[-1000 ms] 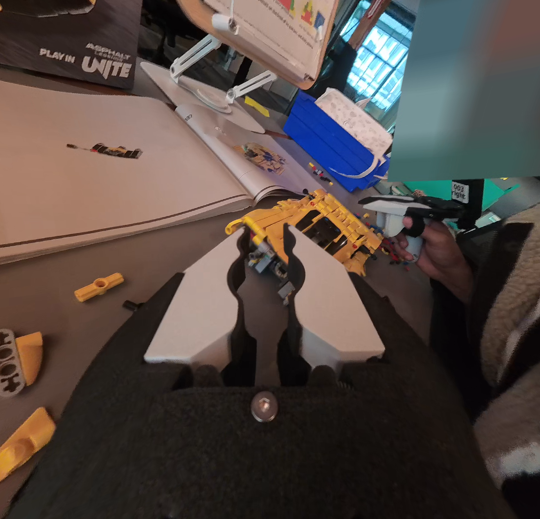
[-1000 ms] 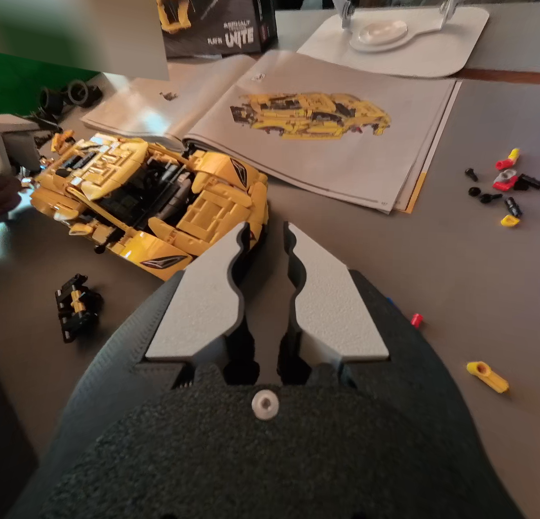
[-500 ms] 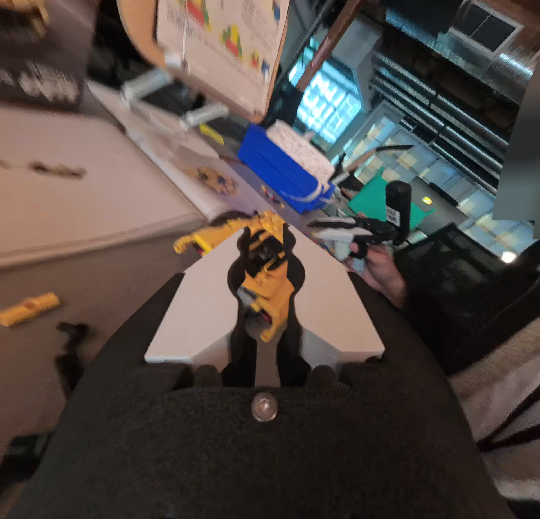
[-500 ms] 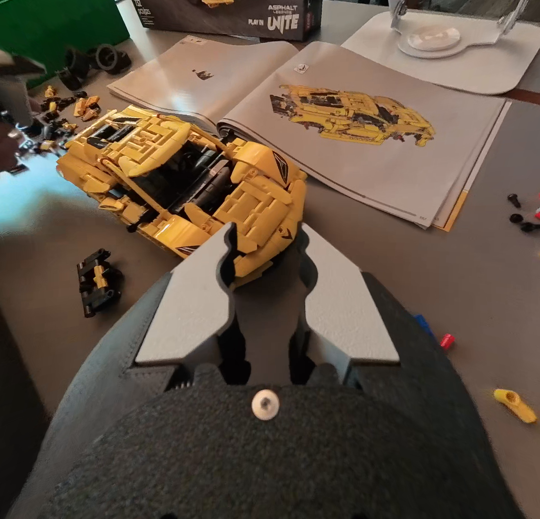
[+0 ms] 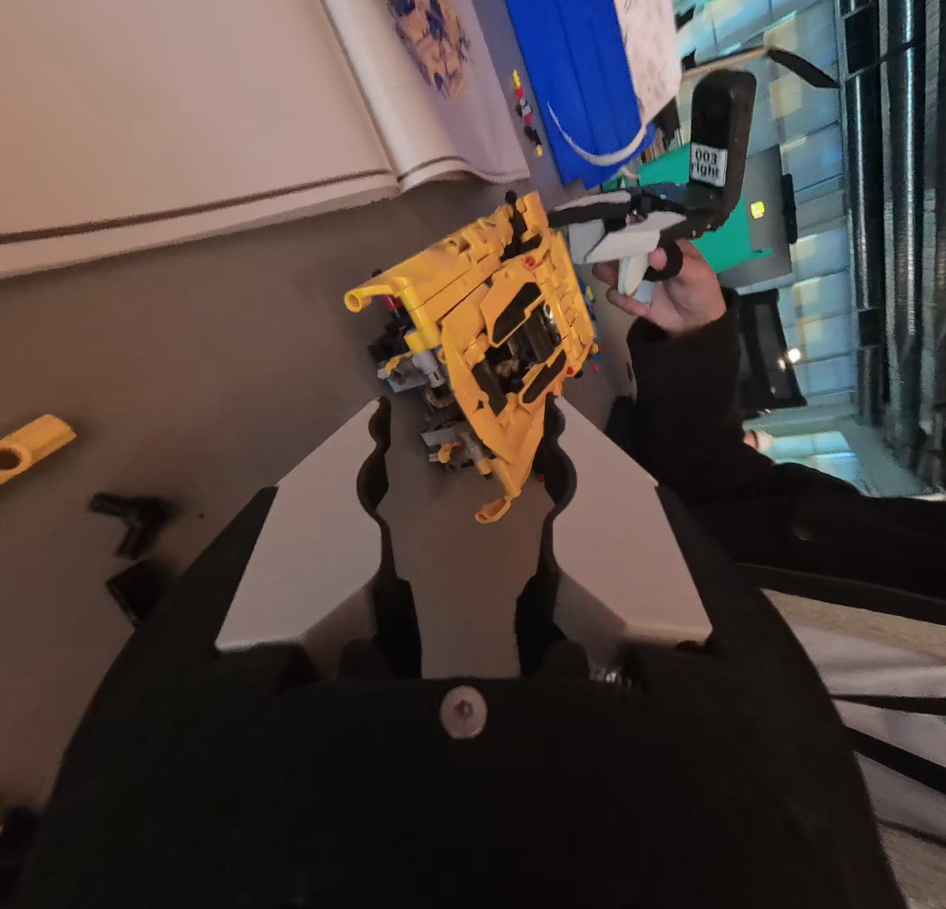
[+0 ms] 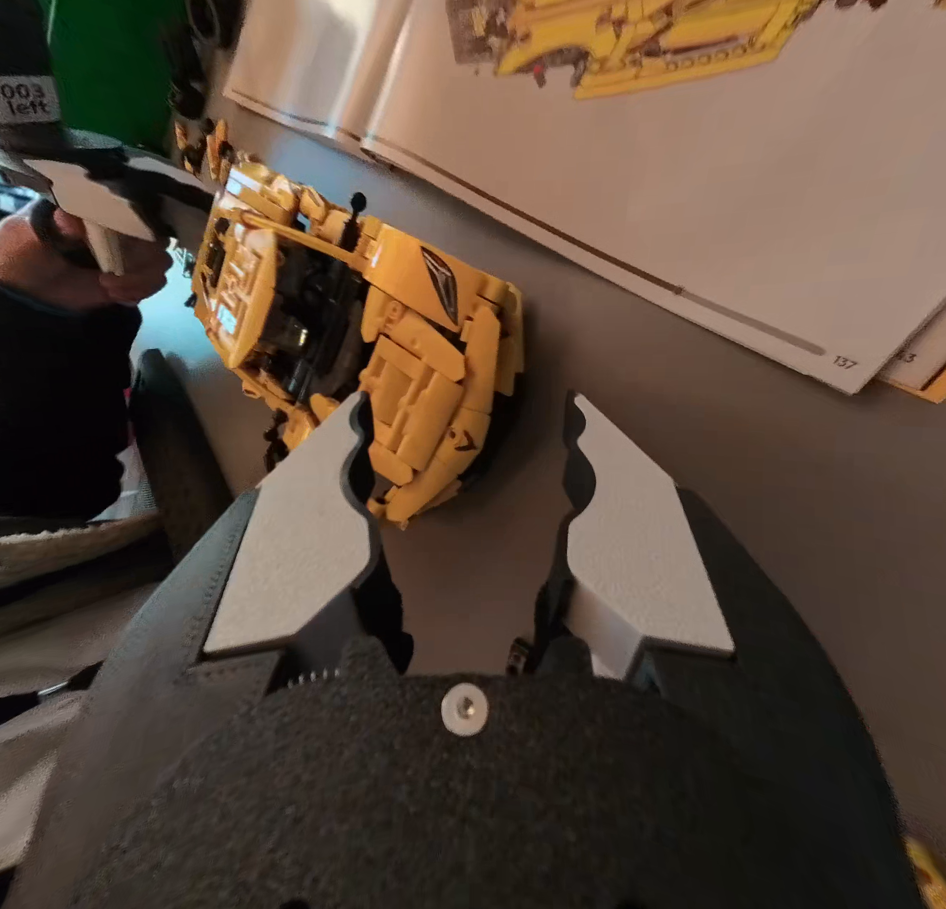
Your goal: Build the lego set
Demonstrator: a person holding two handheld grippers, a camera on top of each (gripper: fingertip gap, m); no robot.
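Observation:
The yellow Lego car [image 5: 491, 321] lies tilted on the grey table [image 5: 179, 372]. My left gripper [image 5: 466, 408] is open, with one end of the car between its fingertips; its right finger touches the car's edge. In the right wrist view the car [image 6: 409, 362] sits ahead and to the left. My right gripper [image 6: 468, 398] is open wide, and the car's other end lies partly between its fingers, against the left one. Each gripper shows at the car's far end in the other's view: the right gripper [image 5: 614, 234] and the left gripper [image 6: 102, 198]. Both views are rolled.
The open instruction book [image 5: 179, 116] lies behind the car and also shows in the right wrist view [image 6: 665, 193]. A blue box [image 5: 568, 65] stands beyond it. A yellow piece [image 5: 30, 449] and black pieces [image 5: 133, 521] lie at the left. Black tyres [image 6: 205, 8] lie far left.
Both grippers have opened wider and closed in on opposite ends of the car. Both views have rolled, and the car now looks tilted.

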